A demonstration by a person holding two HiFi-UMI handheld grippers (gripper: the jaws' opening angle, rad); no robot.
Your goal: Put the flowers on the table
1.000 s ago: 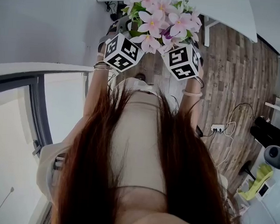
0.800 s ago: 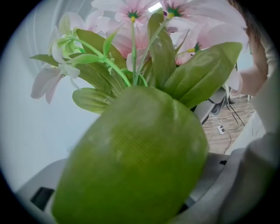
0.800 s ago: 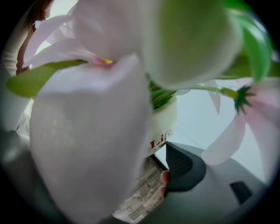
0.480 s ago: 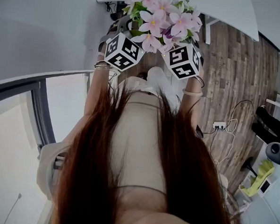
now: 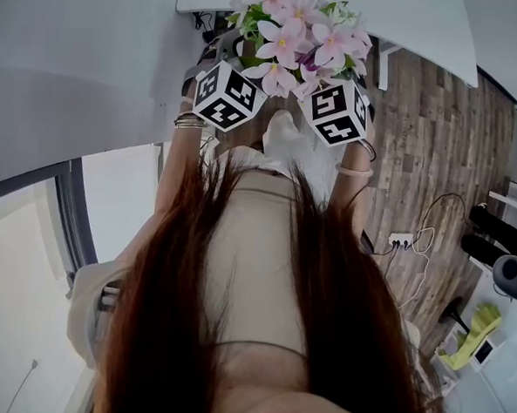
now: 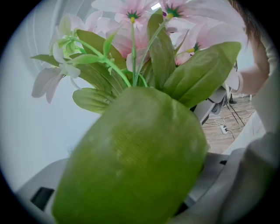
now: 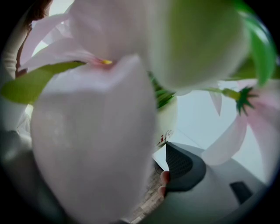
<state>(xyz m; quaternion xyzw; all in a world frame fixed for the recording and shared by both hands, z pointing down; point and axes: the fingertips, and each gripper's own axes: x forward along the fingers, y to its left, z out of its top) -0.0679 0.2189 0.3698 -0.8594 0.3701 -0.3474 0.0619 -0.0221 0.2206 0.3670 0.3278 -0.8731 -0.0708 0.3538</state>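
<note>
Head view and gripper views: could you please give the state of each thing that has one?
flowers, held up between both grippers, above the floor.
left gripper, at the flowers; a leaf covers the gap between its jaws.
right gripper, at the flowers; a petal covers the gap between its jaws.
table, ahead, flowers not yet on it.

The flowers (image 5: 297, 39) have matt, cloth-like pink petals. The big green leaf (image 6: 131, 166) shows a fine woven grain, like fabric. The cream vase (image 7: 167, 118) looks smooth and faintly glossy. The floor (image 5: 428, 150) is rough-grained wood planking. The table (image 5: 418, 23) has a smooth, matt white top.
</note>
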